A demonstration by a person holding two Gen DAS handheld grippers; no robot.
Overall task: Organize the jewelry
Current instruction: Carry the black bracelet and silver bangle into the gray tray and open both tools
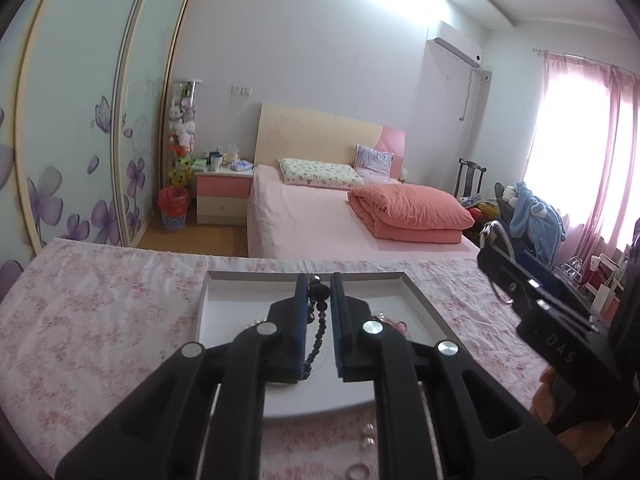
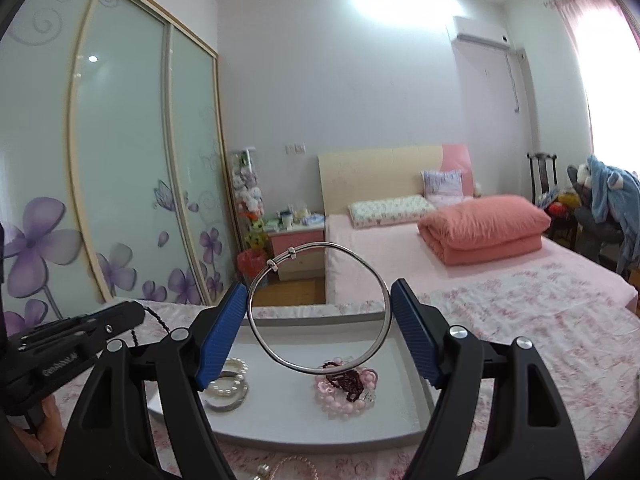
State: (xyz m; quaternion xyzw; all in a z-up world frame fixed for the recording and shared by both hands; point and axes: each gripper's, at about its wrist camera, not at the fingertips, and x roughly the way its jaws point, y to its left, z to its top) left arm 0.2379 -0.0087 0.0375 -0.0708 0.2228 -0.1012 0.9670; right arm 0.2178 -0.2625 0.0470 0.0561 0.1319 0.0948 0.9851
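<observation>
A white tray (image 1: 208,292) lies on the pink floral cloth. My left gripper (image 1: 319,286) is shut on a black bead necklace (image 1: 318,332) that hangs between its fingers above the tray. My right gripper (image 2: 318,300) is shut on a silver bangle (image 2: 384,300), held upright above the tray (image 2: 416,364). In the tray lie a pearl bracelet (image 2: 230,390), pink beads (image 2: 344,398) and a dark red bead strand (image 2: 346,380). The left gripper also shows at the left of the right wrist view (image 2: 80,332), and the right gripper at the right of the left wrist view (image 1: 532,292).
Loose pearls (image 1: 366,438) and a ring (image 1: 358,472) lie on the cloth in front of the tray. A pearl strand (image 2: 288,466) lies near the front edge. Behind are a bed (image 1: 320,216), a nightstand (image 1: 222,196) and sliding wardrobe doors (image 1: 80,140).
</observation>
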